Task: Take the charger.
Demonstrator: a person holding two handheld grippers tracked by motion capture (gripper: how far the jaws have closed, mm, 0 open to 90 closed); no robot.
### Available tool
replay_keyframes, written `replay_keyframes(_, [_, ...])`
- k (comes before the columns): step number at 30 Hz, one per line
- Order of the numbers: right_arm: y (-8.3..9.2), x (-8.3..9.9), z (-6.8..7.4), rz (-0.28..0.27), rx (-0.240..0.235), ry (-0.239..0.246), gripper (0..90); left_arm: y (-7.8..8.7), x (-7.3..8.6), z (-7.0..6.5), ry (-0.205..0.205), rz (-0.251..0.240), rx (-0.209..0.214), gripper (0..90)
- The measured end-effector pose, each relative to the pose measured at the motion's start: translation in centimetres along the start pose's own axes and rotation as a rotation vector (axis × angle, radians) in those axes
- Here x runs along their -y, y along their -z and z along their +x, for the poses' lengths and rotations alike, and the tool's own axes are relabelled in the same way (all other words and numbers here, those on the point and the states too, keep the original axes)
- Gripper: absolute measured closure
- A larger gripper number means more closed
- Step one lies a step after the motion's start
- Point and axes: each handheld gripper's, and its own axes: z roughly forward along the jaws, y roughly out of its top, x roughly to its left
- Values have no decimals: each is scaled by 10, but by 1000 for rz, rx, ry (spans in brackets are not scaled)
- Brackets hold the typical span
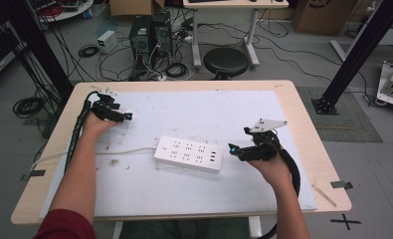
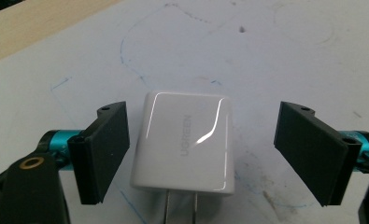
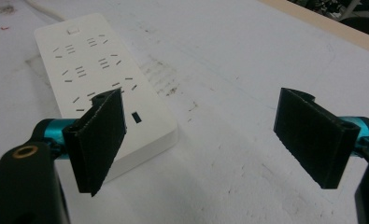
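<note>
Overhead, a power strip [image 1: 188,154] lies mid-frame between both grippers. Next, the left gripper [image 2: 201,149] gapes wide around a white charger [image 2: 182,142], not touching. Lastly, the right gripper [image 3: 215,140] is wide open, empty, the strip at upper left.

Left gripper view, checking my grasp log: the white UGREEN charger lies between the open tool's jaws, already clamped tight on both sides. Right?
Not clamped. The left gripper view shows the charger between the left tool's open jaws, with gaps on both sides.

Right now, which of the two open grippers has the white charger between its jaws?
The left gripper: the UGREEN charger lies flat between its jaws, untouched. The right gripper stands beside the power strip's end.
</note>
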Motion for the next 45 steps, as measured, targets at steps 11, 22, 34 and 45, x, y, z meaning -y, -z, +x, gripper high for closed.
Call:
replay_keyframes(11, [1,3,-1,0,6,-8,172,-7,6,4,12,33,-26,250])
replay_keyframes(22, [4,5,-2,1,13,-15,172,-10,4,4,-15,28,-22,361])
replay_keyframes(34, [4,3,-3,-6,5,-12,172,5,-4,-7,-42,43,-20,424])
replay_keyframes(45, [17,-2,6,-38,-46,23,172,79,-19,-72,-183,-68,10,425])
